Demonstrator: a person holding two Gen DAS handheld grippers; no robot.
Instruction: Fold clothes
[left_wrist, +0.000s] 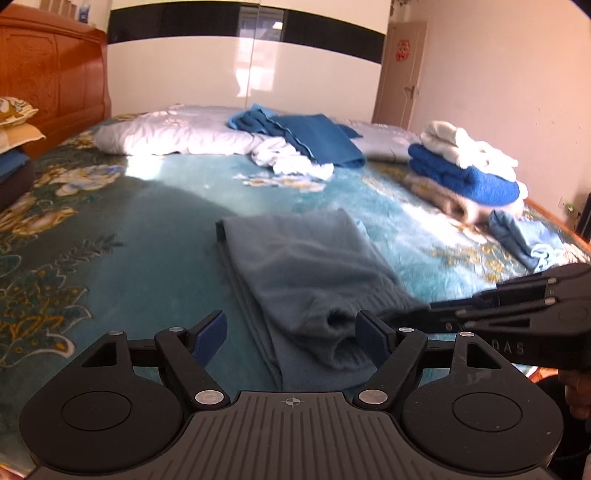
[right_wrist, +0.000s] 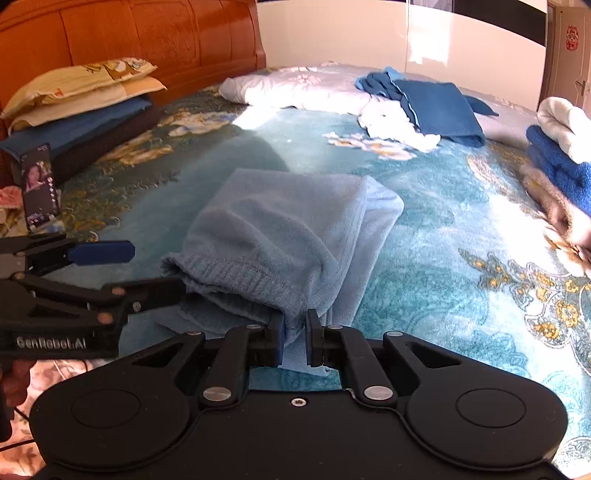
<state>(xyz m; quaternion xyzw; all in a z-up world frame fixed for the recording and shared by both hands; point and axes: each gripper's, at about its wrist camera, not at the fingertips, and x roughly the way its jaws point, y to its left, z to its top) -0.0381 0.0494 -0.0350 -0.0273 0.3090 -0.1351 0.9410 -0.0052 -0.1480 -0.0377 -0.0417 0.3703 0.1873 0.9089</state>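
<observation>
1. We see a pale blue knit garment (right_wrist: 280, 236) with a ribbed hem.
2. The bedspread (left_wrist: 110, 258) under it is teal with gold and white flowers.
3. Our grippers are black with blue finger pads (left_wrist: 208, 336).
4. The headboard (right_wrist: 147, 33) is orange-brown wood.
5. The stack (left_wrist: 469, 166) at the far right shows white over royal blue over beige.
6. The wardrobe (left_wrist: 221, 70) is glossy cream with a black band.

Both cameras sit low over the near edge of the bed (left_wrist: 155, 236), looking across it toward the white wardrobe (left_wrist: 243, 74) at the far side. The left wrist view faces straight ahead, the wooden headboard (left_wrist: 55, 74) at its left margin. The right wrist view turns more toward that headboard. Both share the light-blue folded garment (right_wrist: 288, 229) close in front, and each catches the other gripper.
</observation>
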